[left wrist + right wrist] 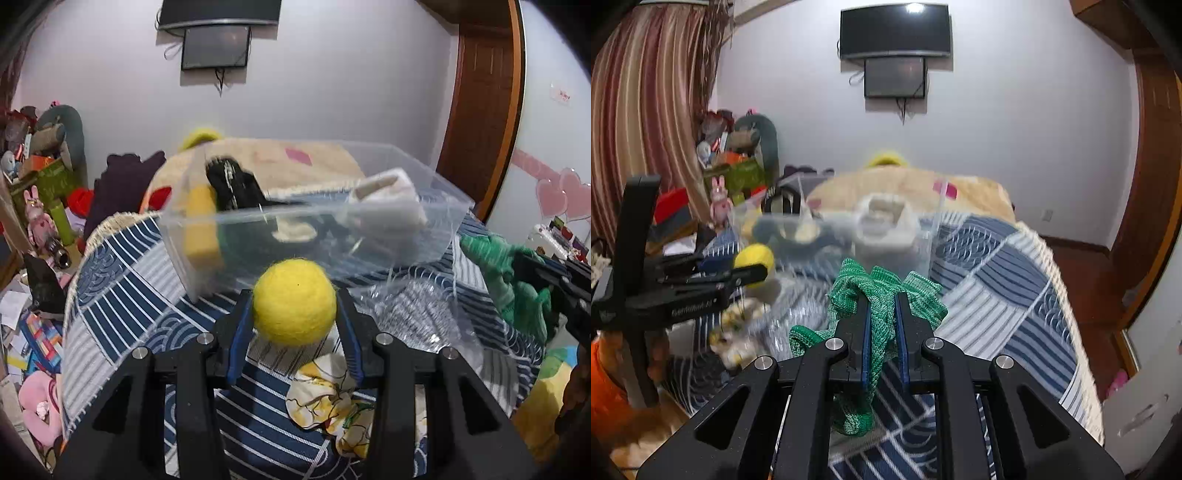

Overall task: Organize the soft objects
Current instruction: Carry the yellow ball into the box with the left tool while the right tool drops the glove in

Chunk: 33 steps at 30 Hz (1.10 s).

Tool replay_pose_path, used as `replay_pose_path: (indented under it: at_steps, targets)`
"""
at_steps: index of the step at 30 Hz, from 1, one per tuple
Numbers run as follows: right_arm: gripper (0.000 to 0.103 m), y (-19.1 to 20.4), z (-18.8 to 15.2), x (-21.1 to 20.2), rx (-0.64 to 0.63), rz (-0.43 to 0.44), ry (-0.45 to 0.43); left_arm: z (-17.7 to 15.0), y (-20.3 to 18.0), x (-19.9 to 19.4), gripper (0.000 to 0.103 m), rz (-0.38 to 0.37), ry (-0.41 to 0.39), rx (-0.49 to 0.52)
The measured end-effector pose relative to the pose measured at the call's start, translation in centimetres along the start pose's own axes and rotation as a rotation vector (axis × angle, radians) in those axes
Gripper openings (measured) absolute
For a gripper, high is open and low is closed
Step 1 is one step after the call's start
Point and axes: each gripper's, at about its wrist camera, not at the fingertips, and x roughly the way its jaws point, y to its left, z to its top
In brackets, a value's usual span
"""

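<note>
Blue and white patchwork bedding covers the surface on which a clear plastic bin is standing, and behind it a white wall with a dark screen is seen.

From the left wrist camera, the left gripper is seen closed on a yellow felt ball, which is held just in front of the near wall of the bin and not yet over its rim. Inside the bin some things are already placed: a yellow sponge-like block, a black object and a white soft item. They are blurred, so what they are exactly cannot be told. A crumpled yellow printed cloth is lying on the bedding below the gripper, and a loose clear plastic sheet beside it.

From the right wrist camera, the right gripper is seen closed on a green knitted cloth, which hangs out on both sides of the fingers. It is held near the bin, on its right side.

The task is judged to be partly done: several items are in the bin, two are held and not yet dropped, and at least the printed cloth is left on the bedding.
</note>
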Motion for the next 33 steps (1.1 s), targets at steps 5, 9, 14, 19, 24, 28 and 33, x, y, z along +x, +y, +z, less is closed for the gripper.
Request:
replay_pose_path:
  at_steps: [5,9,14,19,24,28,33]
  targets:
    - [0.011,0.2,2.0,0.1,-0.006,-0.001,-0.053,1.8,0.2,-2.4,0.044,-0.005,-0.083,-0.005]
    - [0.011,0.7,3.9,0.5,-0.024,0.008,-0.095,3.5,0.6,-3.4,0.044,-0.013,-0.135,-0.022]
    - [0.011,1.7,6.6,1.6,-0.041,0.030,-0.144,4.8,0.6,-2.8,0.044,-0.001,-0.144,-0.011]
    - [0.011,2.6,8.8,4.1,-0.035,0.066,-0.138,5.5,1.0,-0.9,0.044,0.024,-0.113,-0.015]
    - [0.011,3.2,9.4,7.7,-0.039,0.075,-0.067,5.7,1.1,0.6,0.044,0.029,-0.086,-0.013]
    - [0.011,3.7,8.8,10.0,-0.056,0.069,0.004,6.2,1.0,1.9,0.044,0.030,-0.067,-0.004]
    - [0.011,4.0,7.9,12.1,-0.073,0.076,0.082,6.3,0.8,3.3,0.044,0.043,-0.038,0.015]
